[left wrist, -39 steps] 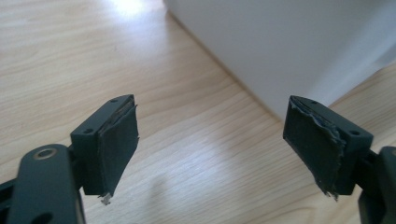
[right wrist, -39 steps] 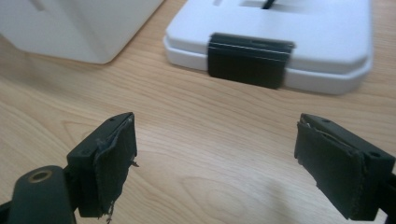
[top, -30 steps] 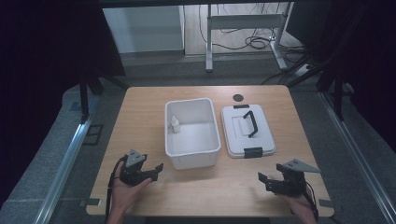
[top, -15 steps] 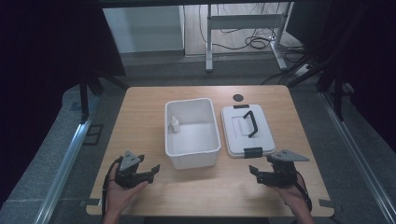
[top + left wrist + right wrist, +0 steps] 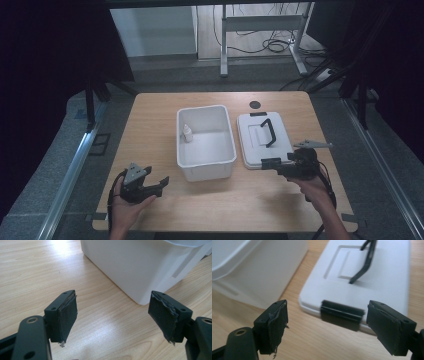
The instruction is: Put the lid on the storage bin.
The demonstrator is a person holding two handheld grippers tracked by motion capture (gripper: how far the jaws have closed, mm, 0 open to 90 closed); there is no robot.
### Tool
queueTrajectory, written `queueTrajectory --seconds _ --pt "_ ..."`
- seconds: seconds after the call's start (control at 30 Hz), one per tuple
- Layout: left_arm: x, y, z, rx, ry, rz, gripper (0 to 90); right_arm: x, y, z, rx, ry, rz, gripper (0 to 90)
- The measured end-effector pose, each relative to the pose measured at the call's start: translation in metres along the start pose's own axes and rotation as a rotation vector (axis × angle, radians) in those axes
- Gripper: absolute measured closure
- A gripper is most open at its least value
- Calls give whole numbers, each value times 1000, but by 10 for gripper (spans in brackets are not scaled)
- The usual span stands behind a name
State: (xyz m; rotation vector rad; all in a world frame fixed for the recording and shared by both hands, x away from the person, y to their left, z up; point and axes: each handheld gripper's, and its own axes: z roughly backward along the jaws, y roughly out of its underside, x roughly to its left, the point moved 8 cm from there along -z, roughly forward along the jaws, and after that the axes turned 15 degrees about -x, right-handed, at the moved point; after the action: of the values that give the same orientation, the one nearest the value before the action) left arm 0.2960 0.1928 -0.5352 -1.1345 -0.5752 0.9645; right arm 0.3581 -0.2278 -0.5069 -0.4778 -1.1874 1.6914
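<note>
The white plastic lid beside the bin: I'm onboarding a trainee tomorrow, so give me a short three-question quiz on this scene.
1. True or false: the white plastic lid with a black handle sits on the open white plastic bin.
2. What stands inside that bin? A) small white bottle B) black cup C) nothing
3. Which tool is nearest the lid's black latch?

Key:
1. False; the lid lies flat on the wooden table, beside the bin.
2. A; the small white bottle stands by the bin's left wall.
3. The right tool, open, aimed at the latch; the left tool is open too.
</note>
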Motion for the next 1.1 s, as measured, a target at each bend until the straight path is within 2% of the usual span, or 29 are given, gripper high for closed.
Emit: queueTrajectory --seconds 0.13,0.17,0.23,0.4,0.47,0.57,0.7,0.73,0.8,0.83,1.0,1.1 --pt "-3 1 3 4 -6 -8 234 -5 -2 -3 29 5 3 206" --pt "-4 2 3 6 -9 -6 234 -7 -5 -5 45 -27 -7 241" --pt "-6 3 3 11 -9 -4 233 -8 -6 -6 54 -37 -9 249" --pt "-4 6 2 15 -14 -3 233 -18 -27 -12 49 -47 -8 305" --pt "-4 7 2 18 -15 -4 233 -18 -34 -13 58 -54 9 329" --pt "-3 11 -2 31 -12 -2 233 -21 -39 -16 69 -53 8 351" --pt "-5 11 -4 33 -4 -8 233 -30 -50 -25 91 -60 -34 396" --pt "-7 9 -4 32 1 -17 233 -35 -55 -32 105 -47 -47 419" --pt "-8 9 -5 31 4 -21 233 -37 -58 -36 114 -47 -58 428" --pt "-9 9 -5 33 8 -24 233 -41 -62 -44 135 -41 -76 447" --pt "-10 12 -8 41 15 -26 233 -44 -66 -60 181 -33 -102 474" --pt "-12 13 -9 48 21 -37 233 -52 -65 -75 225 3 -121 507"
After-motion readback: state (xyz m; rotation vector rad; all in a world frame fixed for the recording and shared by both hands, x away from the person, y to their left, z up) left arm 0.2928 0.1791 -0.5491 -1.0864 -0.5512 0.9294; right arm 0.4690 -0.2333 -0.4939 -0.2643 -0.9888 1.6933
